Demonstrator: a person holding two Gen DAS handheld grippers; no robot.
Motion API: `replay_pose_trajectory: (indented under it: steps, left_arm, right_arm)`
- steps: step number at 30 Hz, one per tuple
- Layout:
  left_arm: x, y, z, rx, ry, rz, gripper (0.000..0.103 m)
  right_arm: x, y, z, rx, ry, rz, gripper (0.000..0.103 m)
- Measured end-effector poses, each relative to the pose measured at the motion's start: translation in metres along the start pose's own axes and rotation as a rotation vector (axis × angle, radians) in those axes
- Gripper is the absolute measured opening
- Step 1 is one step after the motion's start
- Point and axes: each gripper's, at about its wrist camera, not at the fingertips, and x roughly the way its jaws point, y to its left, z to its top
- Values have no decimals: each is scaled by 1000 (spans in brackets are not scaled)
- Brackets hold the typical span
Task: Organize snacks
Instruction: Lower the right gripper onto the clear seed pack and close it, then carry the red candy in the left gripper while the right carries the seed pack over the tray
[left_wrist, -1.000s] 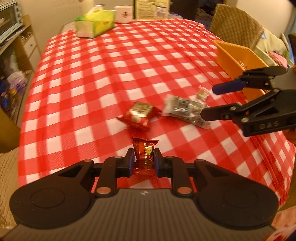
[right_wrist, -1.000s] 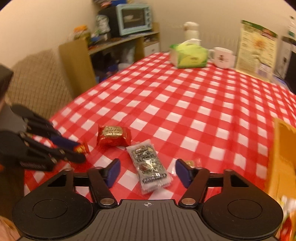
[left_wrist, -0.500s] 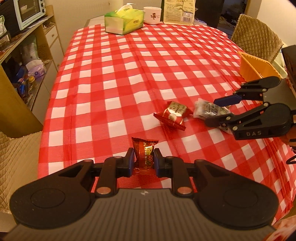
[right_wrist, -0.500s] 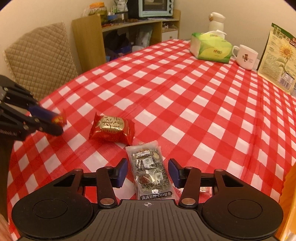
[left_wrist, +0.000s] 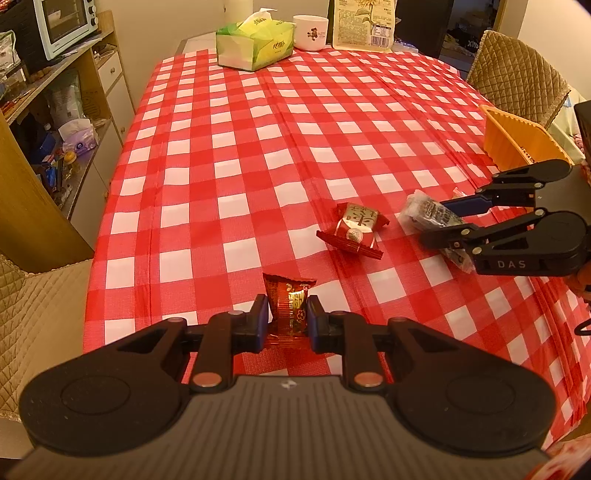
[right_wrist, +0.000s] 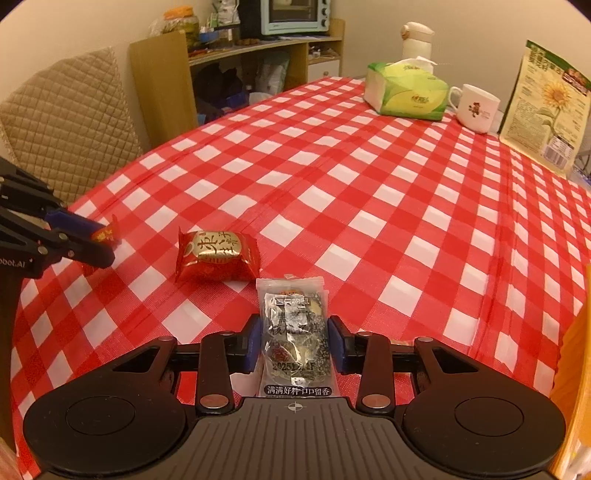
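Checked worktop (left_wrist: 258, 155): left gripper (left_wrist: 283, 317) pinching small red snack (left_wrist: 290, 302), right gripper (right_wrist: 294, 341) now closing around silver packet (right_wrist: 293, 332), pickup imminent.

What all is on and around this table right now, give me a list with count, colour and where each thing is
small snack packet: 1, dark red, pinched in the left gripper
square snack packet: 1, red with gold label, lying mid-table between the grippers
clear snack packet: 1, clear with silver and black print, between the right gripper's fingers
bin: 1, orange, right table edge
tissue box: 1, green, far end
mug: 1, white, beside the tissue box
sunflower bag: 1, cream and green, standing at the far end
tablecloth: 1, red and white check
toaster oven: 1, pale blue, on the shelf
left gripper: black, shut
right gripper: black, jaws closing
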Motion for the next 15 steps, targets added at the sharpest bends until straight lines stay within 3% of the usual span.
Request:
replay_pose_trajectory:
  steps: [15]
  left_arm:
    - [-19,-24,3,38,-48,-25,20]
  right_arm:
    - [-56,1,-12,149,-84,3,38]
